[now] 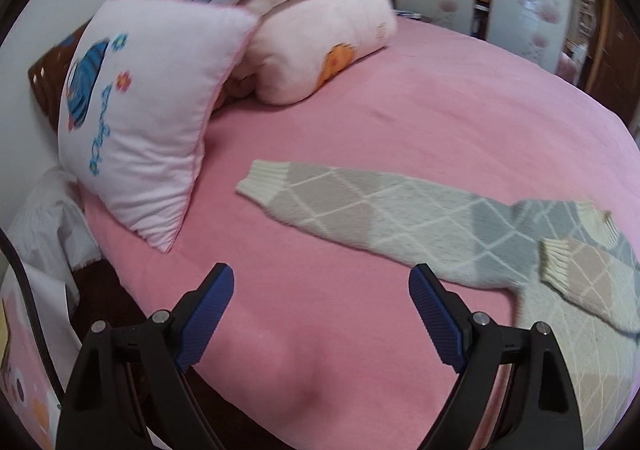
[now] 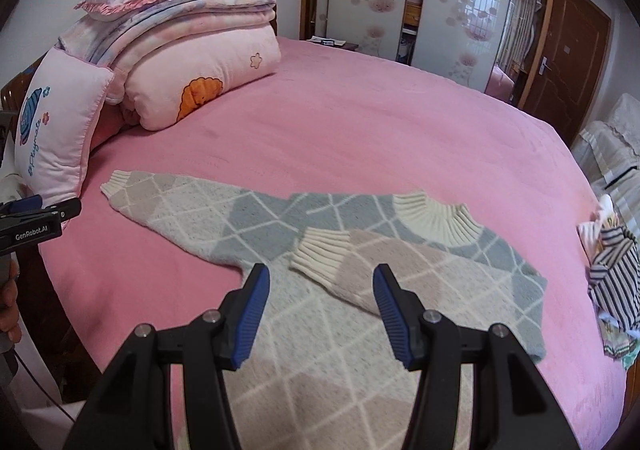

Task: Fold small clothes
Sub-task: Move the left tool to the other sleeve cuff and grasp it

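The sweater (image 2: 304, 330) is spread near the bed's (image 2: 400, 137) front edge; both the left gripper (image 1: 320, 314) and right gripper (image 2: 320, 310) are held wide, empty; the folded sleeve (image 2: 352, 270) could be knocked loose.

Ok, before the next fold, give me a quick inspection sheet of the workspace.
Surface: pink bed sheet, mostly smooth.
Job's things: diamond-pattern sweater lies flat; one sleeve folded across the body, other sleeve stretched out.
Clutter: striped clothes pile at the bed edge; pillow; folded quilts.
Grippers: left gripper open over bare sheet; right gripper open over the sweater.
Cables: nothing seen.
Surroundings: wardrobe, door.
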A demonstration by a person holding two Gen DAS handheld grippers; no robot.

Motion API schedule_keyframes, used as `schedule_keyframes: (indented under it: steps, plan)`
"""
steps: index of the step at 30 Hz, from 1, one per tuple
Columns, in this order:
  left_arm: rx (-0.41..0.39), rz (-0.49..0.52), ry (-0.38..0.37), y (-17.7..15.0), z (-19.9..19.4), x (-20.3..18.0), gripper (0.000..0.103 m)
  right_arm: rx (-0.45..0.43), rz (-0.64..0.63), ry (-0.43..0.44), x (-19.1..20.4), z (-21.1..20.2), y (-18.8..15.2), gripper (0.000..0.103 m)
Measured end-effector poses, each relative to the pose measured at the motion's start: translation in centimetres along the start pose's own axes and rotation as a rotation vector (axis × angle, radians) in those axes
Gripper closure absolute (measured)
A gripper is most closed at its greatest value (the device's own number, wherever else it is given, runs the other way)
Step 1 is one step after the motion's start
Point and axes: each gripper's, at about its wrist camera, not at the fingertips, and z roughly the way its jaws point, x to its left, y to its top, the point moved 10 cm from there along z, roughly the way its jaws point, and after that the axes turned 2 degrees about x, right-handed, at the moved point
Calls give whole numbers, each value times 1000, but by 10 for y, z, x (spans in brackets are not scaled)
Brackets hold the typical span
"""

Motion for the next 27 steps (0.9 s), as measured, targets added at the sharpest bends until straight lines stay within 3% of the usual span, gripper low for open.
schedule_keyframes:
  steps: [10, 14, 16, 27]
  plan:
    - [125, -182, 9, 10, 90, 82, 15, 31, 17, 27, 56, 60, 31, 49]
    - [177, -233, -78, 19, 128, 86, 16, 53, -10, 26, 68, 75, 25, 49]
    - [196, -253, -116, 25, 147, 83, 27, 63, -19, 21, 69, 82, 21, 49]
    - [297, -350, -220, 27, 224, 65, 37, 105, -9, -3, 60, 113, 11, 49]
